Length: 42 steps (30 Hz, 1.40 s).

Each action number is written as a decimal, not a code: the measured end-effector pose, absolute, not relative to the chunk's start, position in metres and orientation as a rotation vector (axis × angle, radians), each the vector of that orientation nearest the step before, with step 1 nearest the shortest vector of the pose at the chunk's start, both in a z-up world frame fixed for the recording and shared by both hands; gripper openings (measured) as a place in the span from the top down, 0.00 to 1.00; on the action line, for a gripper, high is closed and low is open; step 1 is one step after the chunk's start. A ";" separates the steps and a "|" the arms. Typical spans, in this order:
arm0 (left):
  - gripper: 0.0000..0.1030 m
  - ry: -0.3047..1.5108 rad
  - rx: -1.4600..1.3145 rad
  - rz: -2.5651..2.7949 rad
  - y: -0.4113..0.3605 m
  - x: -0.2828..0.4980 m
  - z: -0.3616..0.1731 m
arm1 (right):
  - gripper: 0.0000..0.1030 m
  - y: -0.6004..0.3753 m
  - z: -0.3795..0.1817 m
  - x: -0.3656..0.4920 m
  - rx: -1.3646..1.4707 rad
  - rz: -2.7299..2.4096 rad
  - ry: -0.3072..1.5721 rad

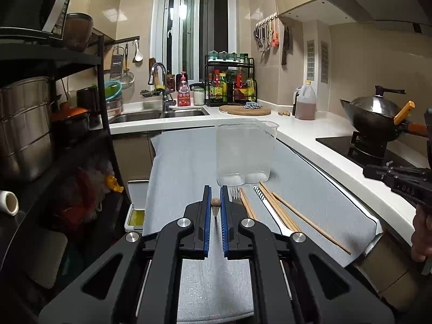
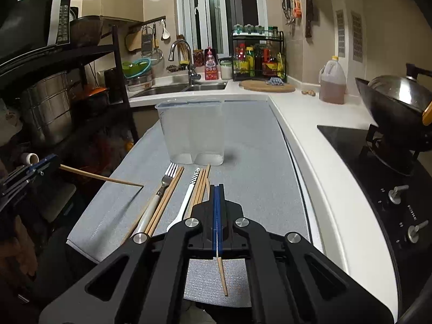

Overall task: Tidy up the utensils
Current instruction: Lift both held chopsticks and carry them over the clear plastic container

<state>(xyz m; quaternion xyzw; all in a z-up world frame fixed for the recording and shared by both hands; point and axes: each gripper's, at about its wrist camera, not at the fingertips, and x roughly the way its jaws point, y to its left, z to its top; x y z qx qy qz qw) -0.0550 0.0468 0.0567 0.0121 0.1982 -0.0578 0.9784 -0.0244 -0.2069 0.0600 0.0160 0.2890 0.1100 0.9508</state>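
- The grey mat (image 2: 256,148) covers the desk (image 2: 318,145) from the near edge to the far white rim; its right half lies bare, with open room between the utensils and the cooktop (image 2: 378,178)
- The mat's left edge hangs over the desk side, next to a dark rack (image 1: 67,59) of steel pots
- A clear bin (image 2: 193,132) stands upright on the mat just beyond the utensils, mouth open to the top, nothing seen inside
- A wok (image 2: 394,102) sits on the burner at right; an oil jug (image 2: 332,82), cutting board (image 2: 266,85) and sauce rack (image 2: 259,54) line the far wall, well apart from the mat
- Fork (image 2: 166,182), white spoon (image 2: 189,191) and loose chopsticks (image 2: 199,186) lie side by side on the mat, long axes running from near edge toward the bin; fork tines point at the bin
- Left gripper (image 1: 215,202) is clamped on one chopstick (image 2: 102,178), held off the mat; in the right wrist view it sticks out level, tip toward the fork, across the line of the lying utensils
- Right gripper (image 2: 217,189) is pressed together on a second chopstick (image 2: 222,278), which runs along the fingers, its back end jutting toward the camera, slightly slanted
- A hand (image 1: 422,232) holds the right gripper at the right edge of the left wrist view
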 end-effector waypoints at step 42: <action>0.94 0.348 0.027 -0.210 0.043 -0.040 0.068 | 0.95 -0.214 0.080 -0.020 0.009 0.178 0.552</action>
